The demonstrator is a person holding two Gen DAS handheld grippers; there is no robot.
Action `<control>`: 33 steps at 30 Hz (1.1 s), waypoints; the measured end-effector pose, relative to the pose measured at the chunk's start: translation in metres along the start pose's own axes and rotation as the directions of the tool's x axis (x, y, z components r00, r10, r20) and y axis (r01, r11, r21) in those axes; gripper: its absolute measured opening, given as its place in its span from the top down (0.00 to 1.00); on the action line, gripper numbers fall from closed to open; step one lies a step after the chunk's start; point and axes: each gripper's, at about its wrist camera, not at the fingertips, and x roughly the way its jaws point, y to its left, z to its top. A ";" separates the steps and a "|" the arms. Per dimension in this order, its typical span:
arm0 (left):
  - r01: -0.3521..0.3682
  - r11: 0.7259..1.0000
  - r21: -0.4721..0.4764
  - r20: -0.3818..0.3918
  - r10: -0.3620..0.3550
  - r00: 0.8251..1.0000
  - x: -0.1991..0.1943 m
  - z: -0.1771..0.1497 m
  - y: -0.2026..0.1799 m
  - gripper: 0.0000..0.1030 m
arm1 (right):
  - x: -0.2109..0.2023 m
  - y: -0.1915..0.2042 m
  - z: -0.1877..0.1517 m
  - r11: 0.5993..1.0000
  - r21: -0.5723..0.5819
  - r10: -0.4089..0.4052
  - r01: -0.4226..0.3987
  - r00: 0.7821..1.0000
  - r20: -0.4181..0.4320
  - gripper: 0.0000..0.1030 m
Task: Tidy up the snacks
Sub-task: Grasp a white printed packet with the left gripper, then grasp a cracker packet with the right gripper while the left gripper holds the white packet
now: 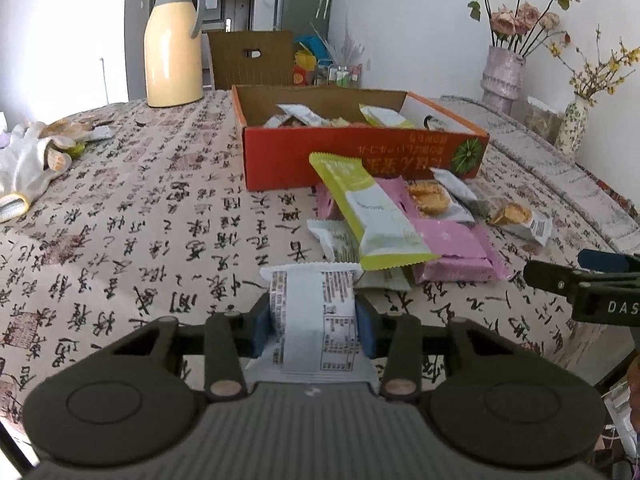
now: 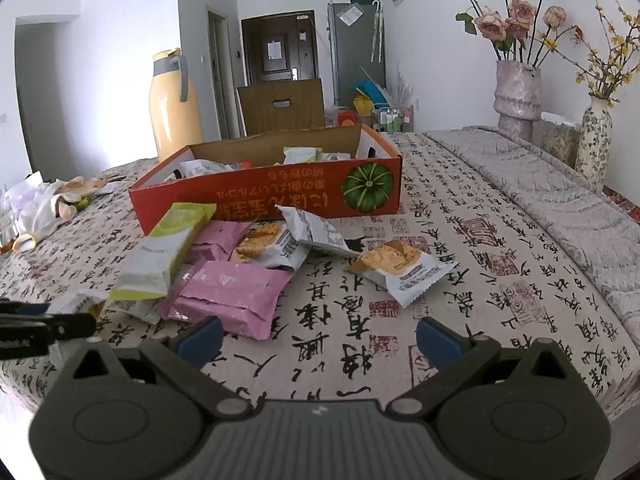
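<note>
While a few packets already sit inside the red box (image 2: 276, 196), most of the snacks are out on the desk (image 2: 460, 240) just in front of it, so I'd call this somewhere in the early-to-middle stretch. Left to sort: the green packet (image 2: 160, 256) lying on top of the pile, the pink packets (image 2: 236, 296) under it, the grey-white cracker packets (image 2: 404, 268) off to the side, and more tucked underneath (hard to count those).

The left hand-held gripper (image 1: 314, 320) is clamped on a white packet (image 1: 312, 316), blue pads pressing both sides, held above the desk near the pile. Probably headed for the box.

The right hand-held gripper (image 2: 318, 340) is spread wide with nothing in it, hovering over bare tablecloth beside the pink packets.
</note>
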 end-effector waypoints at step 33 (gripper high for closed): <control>-0.052 0.997 -0.051 0.058 0.055 0.997 0.015 0.049 0.013 0.58 | 0.096 -0.061 0.046 0.981 -0.176 0.057 -0.077 0.992 -0.116 0.28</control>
